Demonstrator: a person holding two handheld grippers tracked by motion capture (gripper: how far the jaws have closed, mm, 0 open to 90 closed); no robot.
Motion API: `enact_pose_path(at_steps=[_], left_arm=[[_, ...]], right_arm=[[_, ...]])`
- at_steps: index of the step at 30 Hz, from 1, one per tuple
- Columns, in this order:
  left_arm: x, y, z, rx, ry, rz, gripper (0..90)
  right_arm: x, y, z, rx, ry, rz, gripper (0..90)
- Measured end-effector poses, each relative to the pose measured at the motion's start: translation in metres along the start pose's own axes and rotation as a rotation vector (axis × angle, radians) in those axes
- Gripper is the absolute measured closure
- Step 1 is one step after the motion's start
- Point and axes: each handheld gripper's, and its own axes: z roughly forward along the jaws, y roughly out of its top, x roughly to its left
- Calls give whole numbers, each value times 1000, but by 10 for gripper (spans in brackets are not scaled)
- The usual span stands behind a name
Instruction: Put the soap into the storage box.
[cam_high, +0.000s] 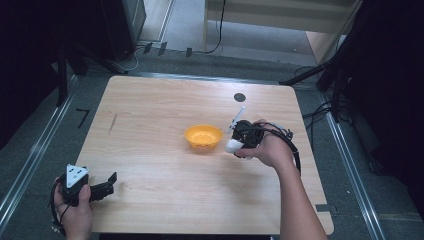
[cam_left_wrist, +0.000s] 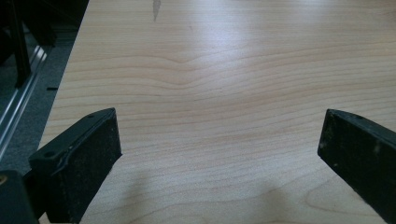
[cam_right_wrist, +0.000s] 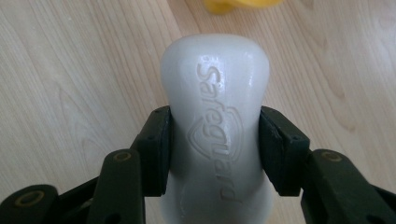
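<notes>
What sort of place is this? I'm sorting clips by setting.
Probably a lab recording station, not a home: a bare wooden table between metal floor rails, cables on the floor, and dark curtains around it.

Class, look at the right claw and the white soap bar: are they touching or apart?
Touching. In the right gripper view, the right claw has both black jaws pressed flat against the sides of the soap bar.

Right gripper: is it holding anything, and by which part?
Yes. The right gripper is shut on a white bar of soap, its jaws pressing the two long sides around the middle.
</notes>
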Motion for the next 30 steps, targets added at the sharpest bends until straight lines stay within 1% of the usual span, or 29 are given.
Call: enact_pose_path(at_steps=[1, 2, 5, 7, 8, 9, 10, 12, 14, 15, 16, 19, 20, 22, 24, 25, 28, 29, 30], left_arm=[[0, 0, 0, 0, -1, 4, 0], [0, 0, 0, 0, -3, 4, 0], [0, 0, 0, -6, -5, -4, 0], [0, 0, 0, -5, -5, -8, 0], [0, 0, 0, -3, -5, -7, 0], [0, 0, 0, -2, -3, -5, 0], [0, 0, 0, 0, -2, -5, 0], [0, 0, 0, 2, -1, -5, 0], [0, 0, 0, 2, -4, -6, 0], [0, 0, 0, 1, -4, -8, 0], [1, 0, 0, 1, -6, -8, 0], [1, 0, 0, 4, -4, -9, 0], [1, 0, 0, 5, -4, -10, 0], [1, 0, 0, 4, -7, -13, 0], [2, 0, 0, 1, -9, -20, 0], [2, 0, 0, 3, -10, -20, 0], [2, 0, 0, 3, -10, -22, 0], [2, 0, 0, 5, -11, -21, 0], [2, 0, 0, 6, -11, -22, 0]], right_arm=[[0, 1, 0, -1, 1, -8, 505], [1, 4, 0, -6, 3, -32, 505], [1, 8, -1, -12, -8, -63, 505], [2, 10, -3, -12, -13, -73, 506], [2, 11, -4, -20, -15, -87, 506], [2, 12, -4, -26, -13, -85, 506], [1, 13, -4, -36, -13, -93, 506], [1, 15, -5, -24, -19, -98, 505], [0, 18, -4, -28, -23, -126, 505], [0, 20, -4, -28, -24, -127, 506], [-1, 22, -4, -33, -24, -143, 506], [-1, 28, -4, -46, -29, -169, 506], [-1, 31, -4, -61, -27, -173, 505], [-1, 34, -3, -69, -16, -163, 506], [-1, 38, 1, -74, -22, -185, 506], [-1, 40, 3, -66, -25, -193, 506], [-2, 44, 7, -83, -26, -217, 505], [-2, 46, 7, -83, -25, -215, 506], [-2, 48, 7, -84, -28, -223, 505]])
